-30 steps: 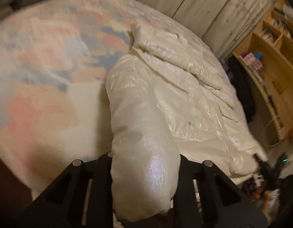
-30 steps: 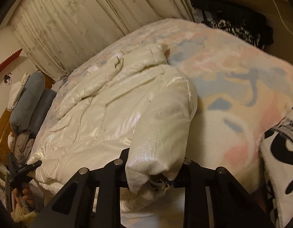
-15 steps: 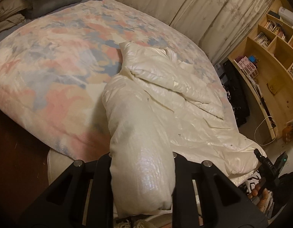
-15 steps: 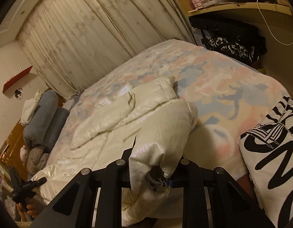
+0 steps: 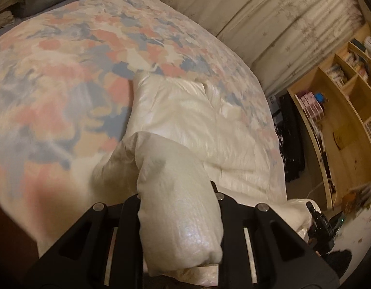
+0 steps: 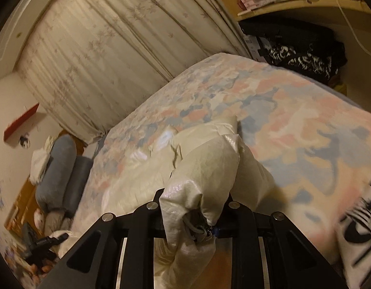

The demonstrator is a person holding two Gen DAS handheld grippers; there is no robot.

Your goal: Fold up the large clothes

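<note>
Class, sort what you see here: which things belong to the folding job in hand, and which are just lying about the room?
Part of the job:
cream puffer jacket
left gripper, clamped on it
right gripper, clamped on it
floral bedspread as work surface

Lying about:
grey bolsters
black-and-white garment
wooden shelves
curtains

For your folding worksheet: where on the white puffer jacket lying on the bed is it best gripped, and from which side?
Grip the jacket at its near edge, one bunched corner per tongs, coming from the foot of the bed. Left tongs and right tongs are each shut on such a puffy corner; the rest lies spread away from them, so the edge can probably be lifted over.
</note>
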